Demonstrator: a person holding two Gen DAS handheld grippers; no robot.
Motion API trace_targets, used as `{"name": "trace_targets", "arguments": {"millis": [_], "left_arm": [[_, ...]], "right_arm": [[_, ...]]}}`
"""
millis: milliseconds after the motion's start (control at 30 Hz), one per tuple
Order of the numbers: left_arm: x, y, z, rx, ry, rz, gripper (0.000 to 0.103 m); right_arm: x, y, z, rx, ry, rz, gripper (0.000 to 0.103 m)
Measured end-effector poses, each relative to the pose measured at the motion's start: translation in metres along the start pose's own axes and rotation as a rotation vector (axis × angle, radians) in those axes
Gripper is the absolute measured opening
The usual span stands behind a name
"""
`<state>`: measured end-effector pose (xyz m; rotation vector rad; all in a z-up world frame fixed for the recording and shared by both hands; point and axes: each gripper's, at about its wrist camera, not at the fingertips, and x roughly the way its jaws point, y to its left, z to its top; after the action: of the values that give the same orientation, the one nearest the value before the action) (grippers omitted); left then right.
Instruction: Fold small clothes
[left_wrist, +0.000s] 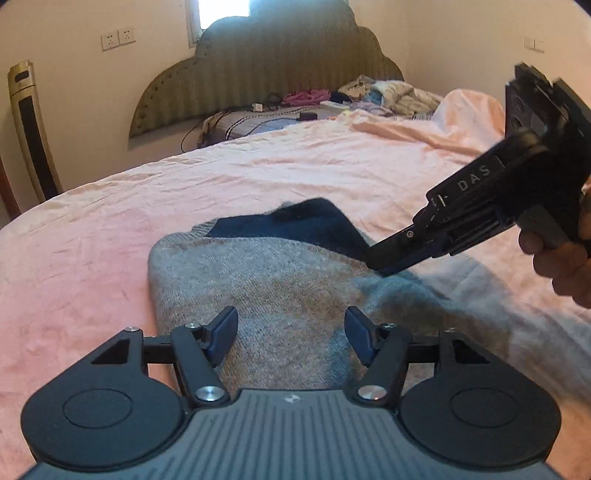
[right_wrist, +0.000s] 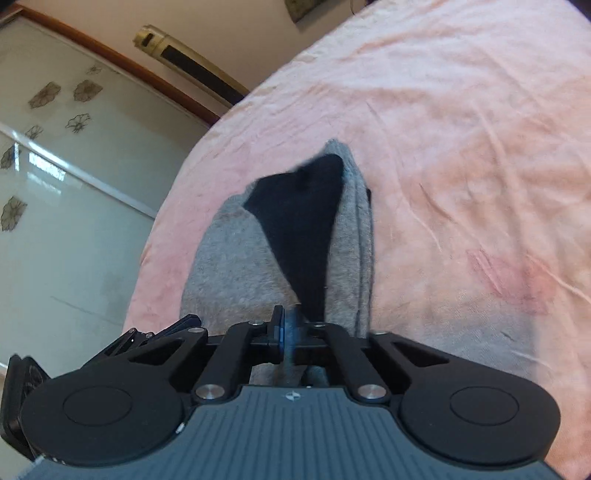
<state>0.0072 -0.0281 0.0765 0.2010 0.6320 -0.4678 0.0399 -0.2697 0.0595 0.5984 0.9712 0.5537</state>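
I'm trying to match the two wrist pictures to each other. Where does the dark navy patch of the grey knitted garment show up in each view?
Left wrist view: the dark navy patch lies at centre, at the grey knitted garment's far end, beside the right gripper.
Right wrist view: the patch is a dark wedge at centre, running towards the shut fingers.
Shared landmark: the gold and black tower fan beyond the pink bedsheet.
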Motion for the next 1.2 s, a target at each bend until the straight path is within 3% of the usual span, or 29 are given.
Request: {"name": "trace_targets", "arguments": {"millis": [33, 67, 100, 167, 200, 233, 333, 433, 533, 567, 600, 700, 800, 900, 933, 967, 1000, 1033, 1133, 1167, 1200], "left_arm": [[-0.006, 0.002, -0.002, -0.015, -0.002, 0.003, 0.064], [-0.010, 0.005, -0.007, -0.035, 0.011, 0.013, 0.064], [-0.011, 0.006, -0.012, -0.055, 0.029, 0.022, 0.064], [-0.008, 0.007, -0.022, -0.079, 0.055, 0.032, 0.064], [-0.007, 0.006, -0.026, -0.076, 0.058, 0.049, 0.064], [-0.006, 0.004, -0.030, -0.073, 0.055, 0.061, 0.065], [-0.006, 0.007, -0.034, -0.104, 0.079, 0.067, 0.065], [-0.002, 0.006, -0.046, -0.126, 0.097, 0.078, 0.070], [-0.004, 0.009, -0.047, -0.160, 0.092, 0.083, 0.071], [-0.006, 0.010, -0.046, -0.171, 0.097, 0.089, 0.071], [-0.010, 0.011, -0.045, -0.181, 0.099, 0.096, 0.071], [-0.014, 0.010, -0.047, -0.197, 0.104, 0.102, 0.069], [-0.007, 0.008, -0.050, -0.215, 0.122, 0.109, 0.070], [-0.005, 0.012, -0.052, -0.239, 0.124, 0.098, 0.071], [-0.005, 0.012, -0.053, -0.245, 0.124, 0.094, 0.071], [-0.004, 0.014, -0.055, -0.249, 0.121, 0.092, 0.071], [-0.004, 0.014, -0.056, -0.252, 0.116, 0.090, 0.072], [-0.005, 0.014, -0.057, -0.250, 0.112, 0.090, 0.072], [-0.006, 0.014, -0.057, -0.248, 0.110, 0.092, 0.072], [-0.006, 0.014, -0.057, -0.250, 0.110, 0.092, 0.072], [-0.006, 0.014, -0.058, -0.250, 0.109, 0.093, 0.072]], "right_arm": [[-0.003, 0.005, -0.003, -0.017, 0.008, 0.013, 0.067], [-0.004, 0.006, -0.007, -0.032, 0.018, -0.004, 0.071], [-0.002, 0.007, -0.009, -0.044, 0.029, -0.026, 0.068], [0.008, 0.001, -0.011, -0.025, 0.062, -0.032, 0.061], [0.012, -0.002, -0.013, -0.026, 0.065, -0.035, 0.044], [0.016, -0.002, -0.014, -0.042, 0.077, -0.049, 0.012], [0.011, -0.010, -0.017, -0.109, 0.064, -0.064, 0.007], [0.011, -0.030, -0.020, -0.043, 0.050, -0.020, 0.003], [0.011, -0.008, -0.022, -0.104, 0.042, -0.076, 0.011], [0.006, -0.003, -0.021, -0.100, 0.031, -0.084, 0.017], [-0.004, 0.004, -0.019, -0.087, -0.007, -0.098, 0.031], [-0.025, 0.027, -0.014, -0.114, -0.107, -0.017, 0.043], [-0.006, 0.048, -0.010, -0.171, -0.069, 0.001, 0.051], [0.029, 0.041, -0.015, -0.207, 0.035, -0.121, 0.050], [0.036, 0.033, -0.020, -0.227, 0.041, -0.138, 0.034], [0.034, 0.025, -0.026, -0.253, -0.001, -0.125, 0.026], [0.030, 0.016, -0.026, -0.224, -0.009, -0.129, 0.008], [0.026, 0.008, -0.025, -0.178, -0.005, -0.128, 0.000], [0.008, 0.012, -0.029, -0.142, -0.026, -0.158, 0.000], [0.000, 0.022, -0.033, -0.169, -0.043, -0.164, 0.010], [-0.007, 0.035, -0.040, -0.208, -0.069, -0.156, 0.028]]}}
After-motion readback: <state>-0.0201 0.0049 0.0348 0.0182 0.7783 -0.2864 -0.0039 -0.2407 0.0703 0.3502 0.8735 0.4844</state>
